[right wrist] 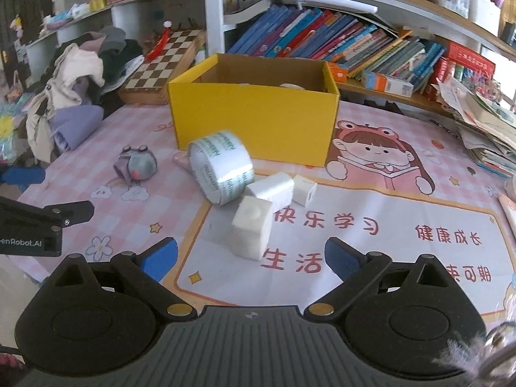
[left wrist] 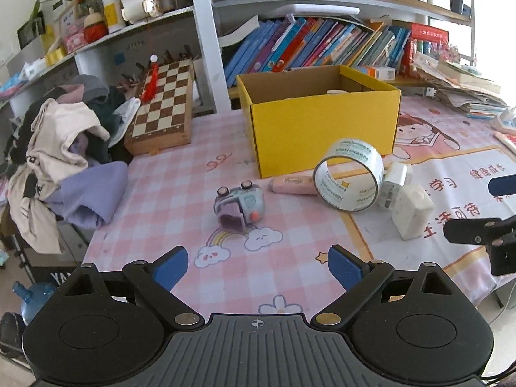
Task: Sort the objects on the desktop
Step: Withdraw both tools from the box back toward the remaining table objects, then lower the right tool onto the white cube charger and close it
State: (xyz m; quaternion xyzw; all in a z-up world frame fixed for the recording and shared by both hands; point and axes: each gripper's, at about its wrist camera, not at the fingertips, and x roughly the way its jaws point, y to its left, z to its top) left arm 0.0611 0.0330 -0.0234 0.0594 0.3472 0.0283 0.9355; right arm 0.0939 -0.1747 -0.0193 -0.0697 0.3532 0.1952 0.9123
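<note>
A yellow cardboard box (left wrist: 322, 122) (right wrist: 254, 119) stands open at the back of the pink checked mat, with pale items inside. In front of it lie a clear tape roll (left wrist: 350, 177) (right wrist: 222, 169), a pink tube (left wrist: 292, 184), white foam blocks (left wrist: 411, 214) (right wrist: 251, 229) and a small grey toy car (left wrist: 240, 204) (right wrist: 138, 164). My left gripper (left wrist: 258, 266) is open, just short of the toy car, nothing between its blue pads. My right gripper (right wrist: 251, 258) is open too, with the nearest foam block just ahead of its fingertips.
A heap of clothes (left wrist: 64, 154) hangs off the mat's left edge beside a chessboard (left wrist: 163, 103). Books (left wrist: 309, 45) fill the shelf behind the box. A paper stack (right wrist: 483, 129) sits at the far right. The other gripper's black arm (left wrist: 480, 230) shows at the left wrist view's right edge.
</note>
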